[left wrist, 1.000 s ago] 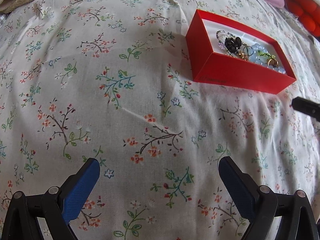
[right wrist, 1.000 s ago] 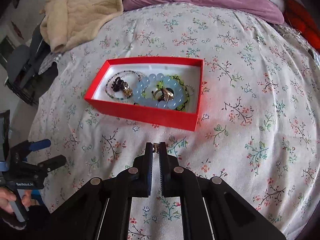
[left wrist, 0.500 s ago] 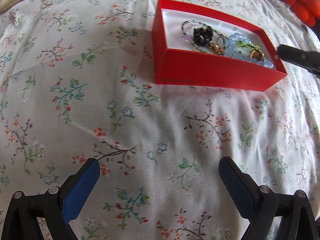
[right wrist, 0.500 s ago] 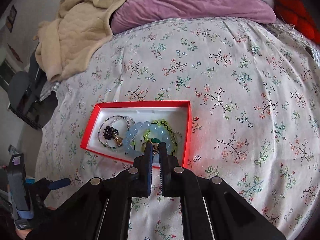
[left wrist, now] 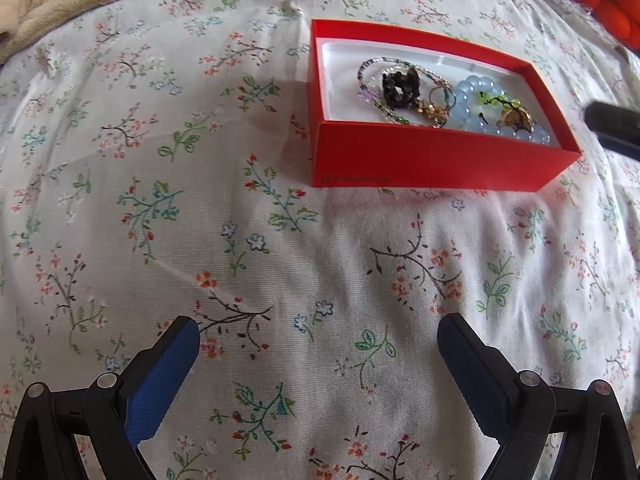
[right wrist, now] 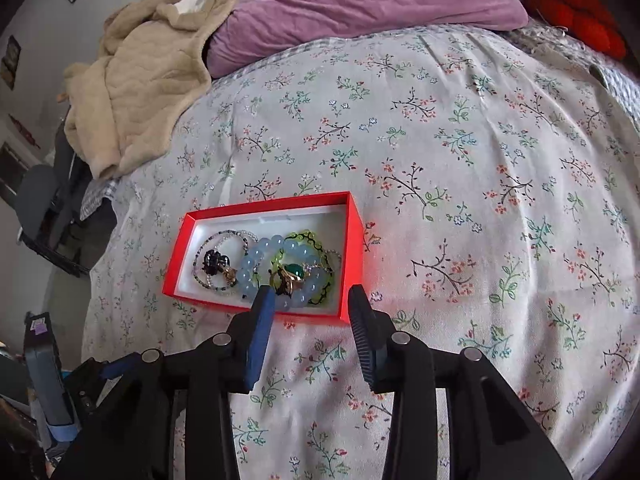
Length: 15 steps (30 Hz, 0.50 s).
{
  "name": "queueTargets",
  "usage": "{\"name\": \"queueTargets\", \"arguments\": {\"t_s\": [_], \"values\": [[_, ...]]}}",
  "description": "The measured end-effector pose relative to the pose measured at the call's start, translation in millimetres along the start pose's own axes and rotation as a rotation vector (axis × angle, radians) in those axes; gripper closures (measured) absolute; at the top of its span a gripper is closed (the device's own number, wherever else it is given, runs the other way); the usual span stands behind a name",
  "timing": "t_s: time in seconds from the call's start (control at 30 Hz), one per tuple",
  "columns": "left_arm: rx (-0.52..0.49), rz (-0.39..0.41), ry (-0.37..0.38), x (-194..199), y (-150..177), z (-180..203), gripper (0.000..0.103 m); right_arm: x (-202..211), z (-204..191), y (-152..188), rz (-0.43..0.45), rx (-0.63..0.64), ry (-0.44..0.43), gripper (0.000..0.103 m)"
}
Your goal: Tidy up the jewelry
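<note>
- Red cardboard box (right wrist: pixel 352 240) with a white lining sits open on a bed covered in a white floral-print sheet (right wrist: pixel 480 184).
- Inside the box lie a pale blue bead bracelet (right wrist: pixel 260 258), a green bead bracelet (right wrist: pixel 306 238), a thin multicoloured bead strand (right wrist: pixel 218 240), a black clip-like ornament (right wrist: pixel 212 260) and gold pieces, one with a green stone (right wrist: pixel 296 269); they overlap, so single items are hard to tell apart.
- Right hand-held gripper (right wrist: pixel 310 300) hangs above the near edge of the box, its jaws having just been opening, now partly apart with nothing gripped between them.
- Left hand-held gripper (left wrist: pixel 318 336) is spread wide over bare sheet, well short of the box (left wrist: pixel 440 160), holding nothing.
- Beige quilted blanket (right wrist: pixel 140 92) and a purple pillow (right wrist: pixel 360 4) lie at the far end of the bed.
</note>
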<state>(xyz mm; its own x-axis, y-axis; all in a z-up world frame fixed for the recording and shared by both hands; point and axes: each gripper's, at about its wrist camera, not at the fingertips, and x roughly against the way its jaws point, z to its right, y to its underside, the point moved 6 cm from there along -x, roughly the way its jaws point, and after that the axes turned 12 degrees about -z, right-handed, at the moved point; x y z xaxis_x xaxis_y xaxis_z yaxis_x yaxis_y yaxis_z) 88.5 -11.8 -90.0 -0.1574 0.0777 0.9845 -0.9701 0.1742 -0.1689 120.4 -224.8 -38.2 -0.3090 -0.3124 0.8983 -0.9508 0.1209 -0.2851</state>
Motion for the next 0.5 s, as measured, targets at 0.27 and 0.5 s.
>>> {"name": "queueTargets", "arguments": {"t_s": [0.27,0.5], "values": [[0.073,0.030,-0.053,14.4,9.5,-5.3,0.005,4.8,-3.2,46.3,-0.047,0.021,0.171,0.026],[0.086,0.091,-0.079,28.0,17.1,7.0,0.005,13.1,-1.1,71.9,-0.041,0.076,0.336,0.013]]}}
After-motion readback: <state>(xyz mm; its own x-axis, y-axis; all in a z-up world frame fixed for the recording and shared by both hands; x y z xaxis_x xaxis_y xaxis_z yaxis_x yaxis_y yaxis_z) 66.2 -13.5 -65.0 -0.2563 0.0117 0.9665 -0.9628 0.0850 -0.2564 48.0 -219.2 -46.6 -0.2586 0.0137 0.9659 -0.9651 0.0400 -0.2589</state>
